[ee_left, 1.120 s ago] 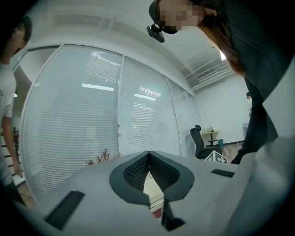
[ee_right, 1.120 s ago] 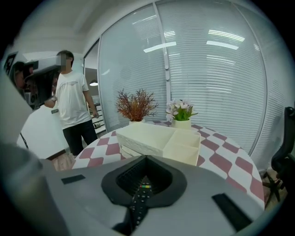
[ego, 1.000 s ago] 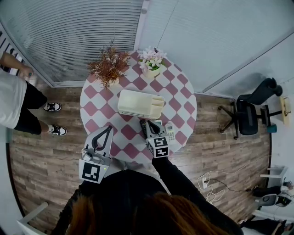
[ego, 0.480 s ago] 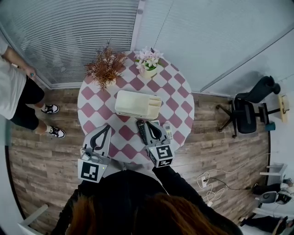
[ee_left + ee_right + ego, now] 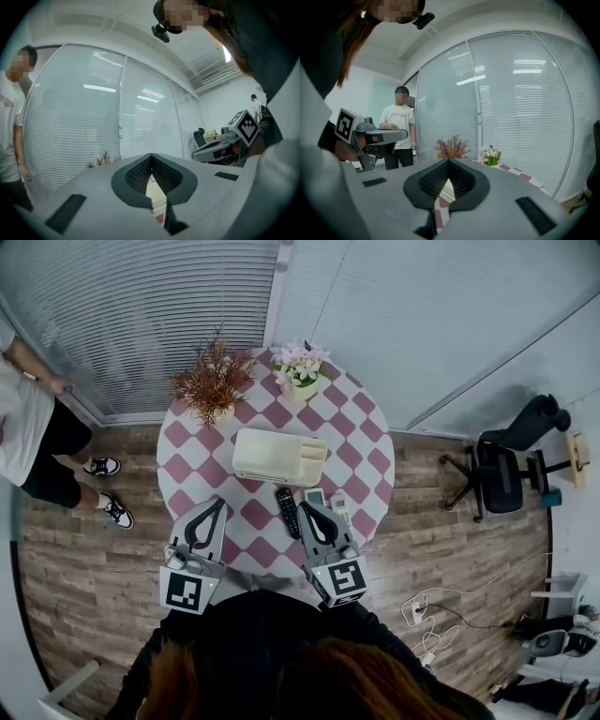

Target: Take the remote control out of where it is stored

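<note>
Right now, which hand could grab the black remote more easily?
Right. The right gripper ends just beside the black remote, jaws shut; the left gripper sits clearly farther away, on the remote's other side.

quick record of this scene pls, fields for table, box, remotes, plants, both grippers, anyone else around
table: round, pink-and-white checked cloth
storage box: cream, near the table's middle
black remote: flat on the cloth, outside the box, on its near side
white remote: on the cloth, right of the black one
plants: dried bunch and flower pot at the far edge
left gripper: shut, empty
right gripper: shut, empty, tip by the remotes
bystander: stands left of the table
</note>
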`<state>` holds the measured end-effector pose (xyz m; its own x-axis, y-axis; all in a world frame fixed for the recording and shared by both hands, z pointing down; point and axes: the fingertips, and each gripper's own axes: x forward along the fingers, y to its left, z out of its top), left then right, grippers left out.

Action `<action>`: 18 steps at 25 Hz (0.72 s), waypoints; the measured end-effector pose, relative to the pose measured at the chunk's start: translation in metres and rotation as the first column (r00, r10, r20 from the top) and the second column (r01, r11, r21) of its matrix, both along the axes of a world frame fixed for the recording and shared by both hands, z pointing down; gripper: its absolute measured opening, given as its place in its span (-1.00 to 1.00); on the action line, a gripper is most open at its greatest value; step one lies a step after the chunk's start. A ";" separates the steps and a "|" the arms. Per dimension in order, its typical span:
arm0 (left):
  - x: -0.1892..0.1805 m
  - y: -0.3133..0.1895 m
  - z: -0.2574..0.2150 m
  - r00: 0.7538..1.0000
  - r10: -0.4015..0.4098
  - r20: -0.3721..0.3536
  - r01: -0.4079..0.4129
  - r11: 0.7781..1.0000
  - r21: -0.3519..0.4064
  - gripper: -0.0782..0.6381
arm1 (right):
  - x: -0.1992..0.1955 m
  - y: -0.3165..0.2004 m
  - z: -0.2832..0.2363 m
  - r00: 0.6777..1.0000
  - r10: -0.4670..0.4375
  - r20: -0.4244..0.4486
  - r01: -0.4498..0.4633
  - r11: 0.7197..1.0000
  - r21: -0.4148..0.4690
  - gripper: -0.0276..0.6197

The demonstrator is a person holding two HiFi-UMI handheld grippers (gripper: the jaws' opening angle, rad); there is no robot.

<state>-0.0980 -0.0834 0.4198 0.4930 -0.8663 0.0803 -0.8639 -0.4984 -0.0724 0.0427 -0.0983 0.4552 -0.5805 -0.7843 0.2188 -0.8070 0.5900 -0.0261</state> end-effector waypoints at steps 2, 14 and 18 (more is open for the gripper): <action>0.001 0.000 0.001 1.000 -0.001 -0.004 0.001 1.000 0.002 -0.76 | 0.001 0.003 -0.011 1.000 0.003 -0.002 -0.003 1.000 0.003 -0.87; 0.005 0.003 0.001 1.000 0.005 -0.012 -0.005 1.000 -0.003 -0.76 | -0.004 0.010 -0.048 0.998 -0.024 0.058 0.020 0.998 0.063 -0.87; 0.007 0.004 0.000 1.000 0.006 -0.011 -0.006 1.000 -0.002 -0.76 | -0.006 0.010 -0.056 0.998 -0.035 0.060 0.031 0.997 0.075 -0.87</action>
<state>-0.0906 -0.0792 0.4201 0.4994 -0.8630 0.0761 -0.8615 -0.5039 -0.0619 0.0365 -0.0884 0.3993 -0.6171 -0.7771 0.1240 -0.7851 0.6186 -0.0305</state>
